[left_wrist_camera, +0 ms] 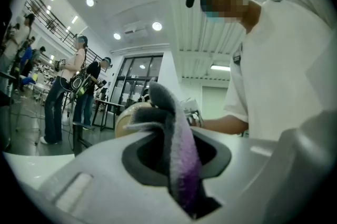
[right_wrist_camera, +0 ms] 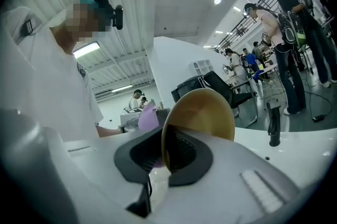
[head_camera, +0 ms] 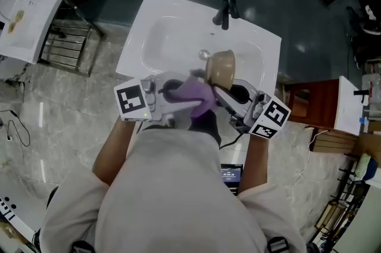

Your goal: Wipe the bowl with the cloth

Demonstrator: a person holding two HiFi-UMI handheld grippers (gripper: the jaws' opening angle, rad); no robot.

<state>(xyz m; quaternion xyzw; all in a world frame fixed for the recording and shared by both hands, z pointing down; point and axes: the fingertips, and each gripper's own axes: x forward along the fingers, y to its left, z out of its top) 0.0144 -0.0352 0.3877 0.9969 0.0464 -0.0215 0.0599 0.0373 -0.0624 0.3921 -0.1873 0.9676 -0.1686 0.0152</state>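
- At the far left, a white stand [head_camera: 30, 19] and a metal wire rack [head_camera: 66, 46] sit on the marble floor [head_camera: 53, 127] beside the white sink [head_camera: 161, 37].
- The left tongs [head_camera: 177, 90] reach level over the sink's near edge. Their 2 jaws pinch the purple cloth [head_camera: 199, 97], which bulges up between the pads in the left gripper view.
- The cloth is bunched against the near side of the bowl, between the 2 tongs. From above it hides the tips of the left tongs.
- The tan bowl [head_camera: 221, 67] is tipped on edge over the basin, close to the drain [head_camera: 204, 55]. In the right gripper view its plain tan hollow faces the camera.
- The right tongs [head_camera: 225, 91] are clamped on the bowl's rim, jaws almost together, with 1 pad on each side of the wall.
- The black faucet [head_camera: 225, 12] stands at the sink's back edge, apart from the bowl.
- A small lit screen [head_camera: 231, 174] shows just past the person's chest.
- A red-brown wooden cabinet [head_camera: 309, 104] stands to the right of the sink.
- Bystanders [left_wrist_camera: 63, 96] stand in the background of both gripper views.
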